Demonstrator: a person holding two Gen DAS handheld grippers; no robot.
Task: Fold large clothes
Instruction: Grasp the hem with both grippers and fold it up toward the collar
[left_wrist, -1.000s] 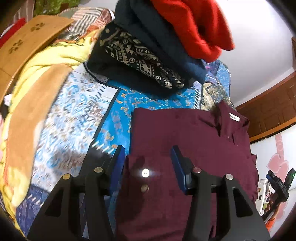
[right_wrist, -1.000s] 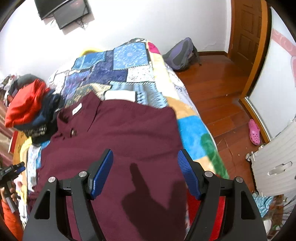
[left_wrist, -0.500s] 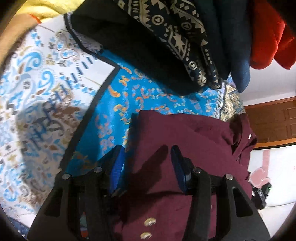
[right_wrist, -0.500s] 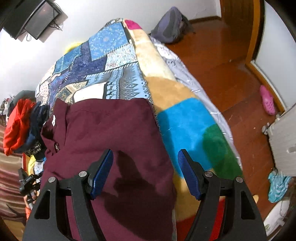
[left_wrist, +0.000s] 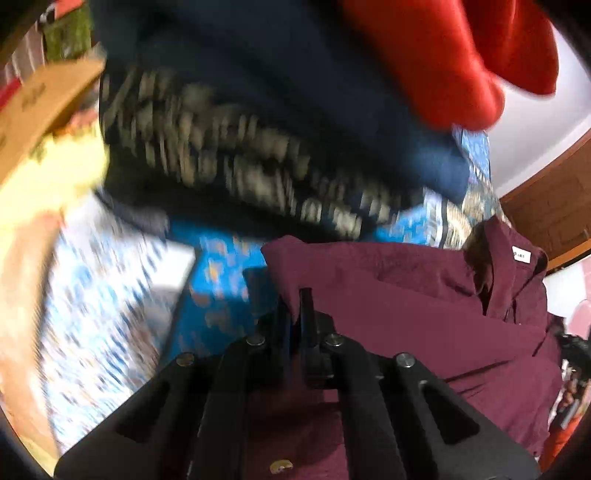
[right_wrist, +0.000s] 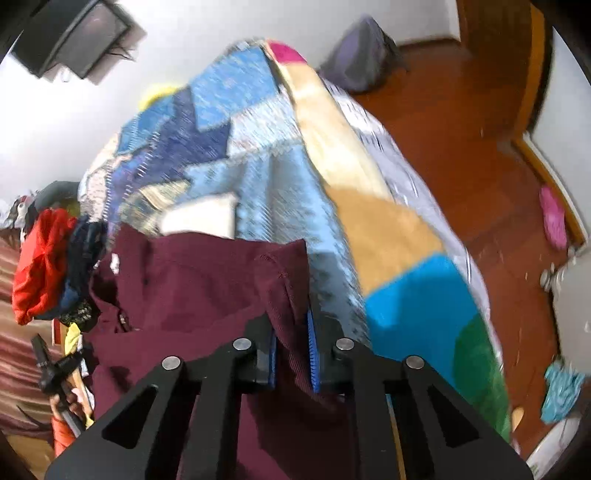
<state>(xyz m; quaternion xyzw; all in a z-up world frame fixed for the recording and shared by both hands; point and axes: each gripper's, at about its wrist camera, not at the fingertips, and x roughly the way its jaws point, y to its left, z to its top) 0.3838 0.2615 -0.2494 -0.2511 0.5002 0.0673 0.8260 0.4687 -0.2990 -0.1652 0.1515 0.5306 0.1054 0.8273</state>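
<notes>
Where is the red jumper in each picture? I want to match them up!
Left wrist view: the red jumper fills the top right, on top of the dark clothes pile.
Right wrist view: the red jumper sits small at the far left edge, on that same pile.
Shared landmark: the maroon shirt, just below or beside the pile in both.

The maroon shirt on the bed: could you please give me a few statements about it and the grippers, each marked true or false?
1. The left gripper is shut on the maroon shirt. True.
2. The right gripper hangs open above the shirt. False: its fingers pinch a fold of the cloth.
3. The shirt's collar label shows. True.
4. The red garment lies under the shirt. False: it tops a clothes pile beside it.
5. The shirt lies on a patchwork quilt. True.
</notes>
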